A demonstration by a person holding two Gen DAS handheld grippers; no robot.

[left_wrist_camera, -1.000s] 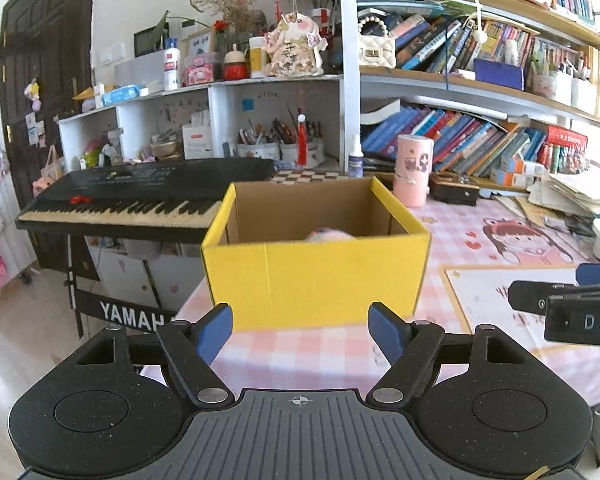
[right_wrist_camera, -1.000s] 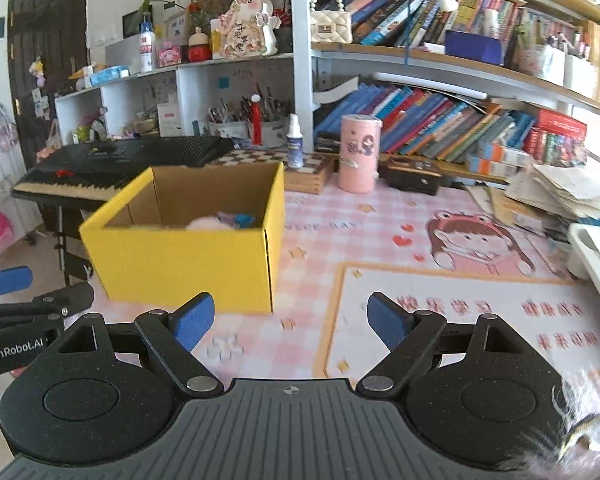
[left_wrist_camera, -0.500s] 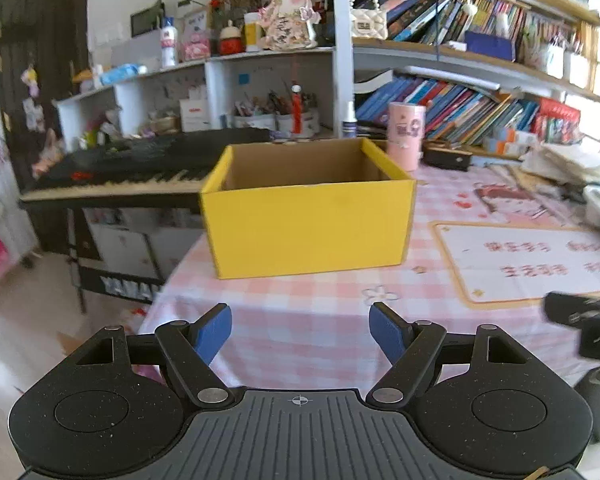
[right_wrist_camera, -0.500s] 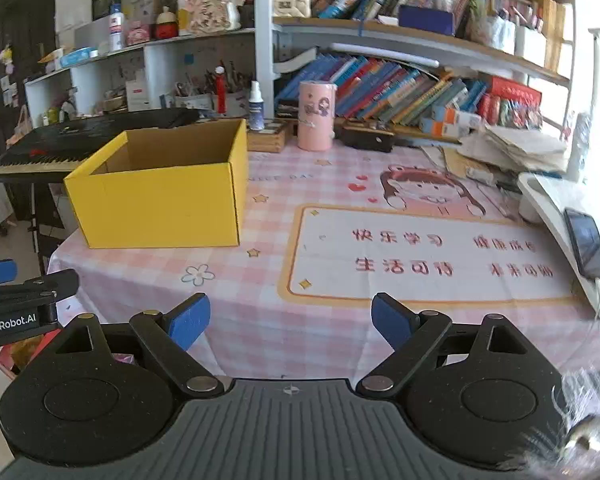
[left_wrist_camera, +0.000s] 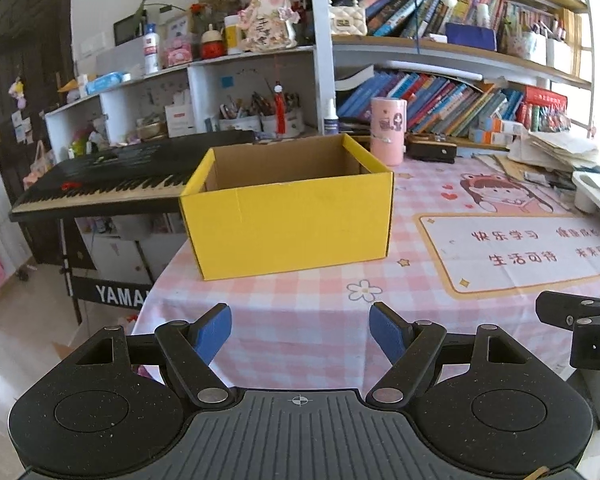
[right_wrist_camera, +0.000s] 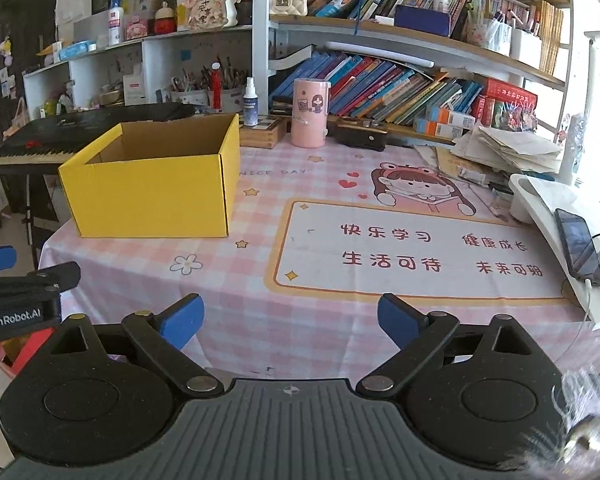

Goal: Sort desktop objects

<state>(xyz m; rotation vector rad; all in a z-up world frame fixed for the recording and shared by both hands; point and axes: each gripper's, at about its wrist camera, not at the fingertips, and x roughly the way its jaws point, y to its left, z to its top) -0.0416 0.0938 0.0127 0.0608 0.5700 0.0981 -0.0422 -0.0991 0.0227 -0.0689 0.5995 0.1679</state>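
The box [right_wrist_camera: 152, 184] sits on the table [right_wrist_camera: 312, 320], left of the mat [right_wrist_camera: 420, 252].

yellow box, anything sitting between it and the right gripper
Nothing visible: only bare pink checked tablecloth lies between the open right gripper and the yellow box, which stands ahead to its left.

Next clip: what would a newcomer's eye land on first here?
The open yellow cardboard box at the table's left end, beside the black keyboard. Then the pink checked tablecloth with its cartoon girl mat, and both grippers, left and right, hovering empty with jaws apart.
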